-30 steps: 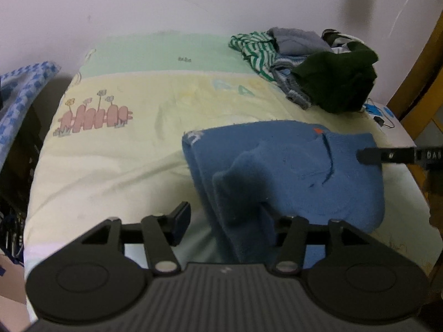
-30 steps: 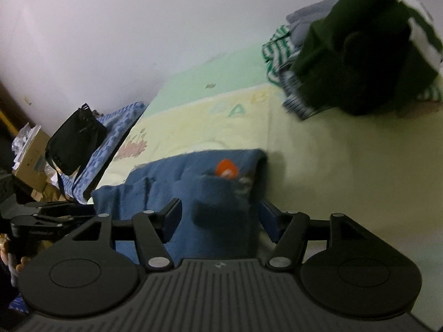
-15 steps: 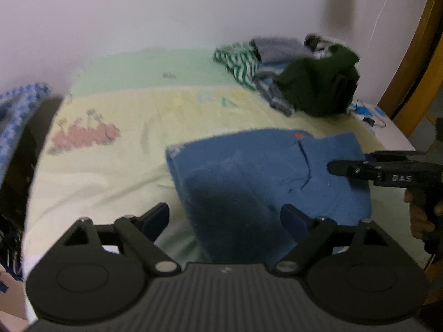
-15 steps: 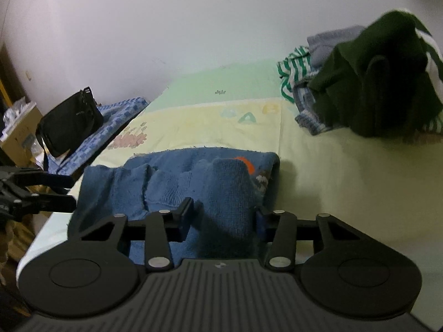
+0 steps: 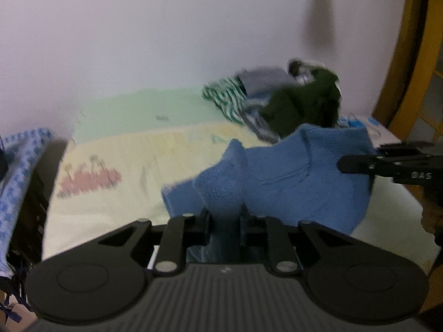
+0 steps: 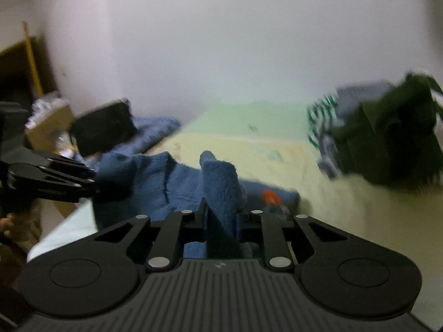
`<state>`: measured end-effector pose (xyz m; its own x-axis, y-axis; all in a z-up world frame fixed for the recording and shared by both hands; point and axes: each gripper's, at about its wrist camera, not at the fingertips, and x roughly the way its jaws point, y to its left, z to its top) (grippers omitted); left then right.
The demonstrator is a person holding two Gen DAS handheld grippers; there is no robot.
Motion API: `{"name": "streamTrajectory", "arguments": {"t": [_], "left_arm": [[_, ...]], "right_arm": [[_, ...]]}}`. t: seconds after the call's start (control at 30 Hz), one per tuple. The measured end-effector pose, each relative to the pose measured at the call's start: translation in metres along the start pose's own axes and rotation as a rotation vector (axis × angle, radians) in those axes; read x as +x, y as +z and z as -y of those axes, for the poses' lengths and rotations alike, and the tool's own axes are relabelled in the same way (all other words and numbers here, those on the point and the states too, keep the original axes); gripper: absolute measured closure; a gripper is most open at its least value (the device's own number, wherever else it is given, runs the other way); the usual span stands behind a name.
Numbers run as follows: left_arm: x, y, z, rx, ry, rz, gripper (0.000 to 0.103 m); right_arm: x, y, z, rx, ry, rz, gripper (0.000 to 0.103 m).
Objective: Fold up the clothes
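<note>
A blue knit sweater point(image 5: 290, 182) is held up off the bed point(image 5: 133, 149), stretched roughly left to right between the two tongs, so its long axis runs across the near part of the mattress. The left gripper point(image 5: 223, 218) is clamped tight on a bunched fold at the sweater's left end, and the right gripper point(image 6: 221, 215) is pinched shut on a raised fold at the other end. In the right wrist view an orange patch point(image 6: 270, 197) is seen on the part lying on the sheet. A pile of clothes point(image 5: 279, 102) is heaped at the far right by the wall, well apart from the sweater. Open yellow and green sheet is left on the far and left side. A black bag point(image 6: 103, 128) is seen off the bed's left edge, on a blue checked cloth point(image 5: 16, 160)
</note>
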<state>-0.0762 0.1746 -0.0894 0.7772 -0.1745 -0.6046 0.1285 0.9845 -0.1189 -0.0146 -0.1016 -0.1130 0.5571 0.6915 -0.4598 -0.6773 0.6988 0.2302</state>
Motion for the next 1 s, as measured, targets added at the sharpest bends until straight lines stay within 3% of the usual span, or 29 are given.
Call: {"name": "streamTrajectory", "arguments": {"t": [0.1, 0.23, 0.43, 0.53, 0.7, 0.8, 0.83, 1.0], "left_arm": [[0.018, 0.017, -0.013, -0.02, 0.028, 0.026, 0.086], [0.064, 0.036, -0.027, -0.04, 0.074, 0.004, 0.086], [0.124, 0.024, -0.046, -0.063, 0.146, -0.092, 0.086], [0.133, 0.013, -0.046, -0.032, 0.172, -0.091, 0.084], [0.132, 0.011, -0.048, -0.036, 0.172, -0.088, 0.077], [0.127, 0.016, -0.053, -0.039, 0.148, -0.093, 0.071], [0.127, 0.017, -0.054, -0.037, 0.143, -0.095, 0.07], [0.127, 0.014, -0.049, -0.005, 0.143, -0.098, 0.071]], "right_arm": [[0.002, 0.018, 0.012, 0.063, 0.018, 0.06, 0.085], [0.04, 0.032, 0.025, 0.129, -0.033, 0.067, 0.086], [0.109, 0.022, 0.05, 0.227, -0.128, -0.025, 0.086], [0.134, 0.005, 0.059, 0.244, -0.183, -0.083, 0.088], [0.136, -0.002, 0.052, 0.196, -0.222, -0.07, 0.087], [0.129, 0.01, 0.051, 0.172, -0.231, -0.096, 0.075], [0.124, 0.013, 0.05, 0.168, -0.246, -0.091, 0.064], [0.081, 0.027, 0.032, 0.09, -0.287, 0.08, 0.059]]}}
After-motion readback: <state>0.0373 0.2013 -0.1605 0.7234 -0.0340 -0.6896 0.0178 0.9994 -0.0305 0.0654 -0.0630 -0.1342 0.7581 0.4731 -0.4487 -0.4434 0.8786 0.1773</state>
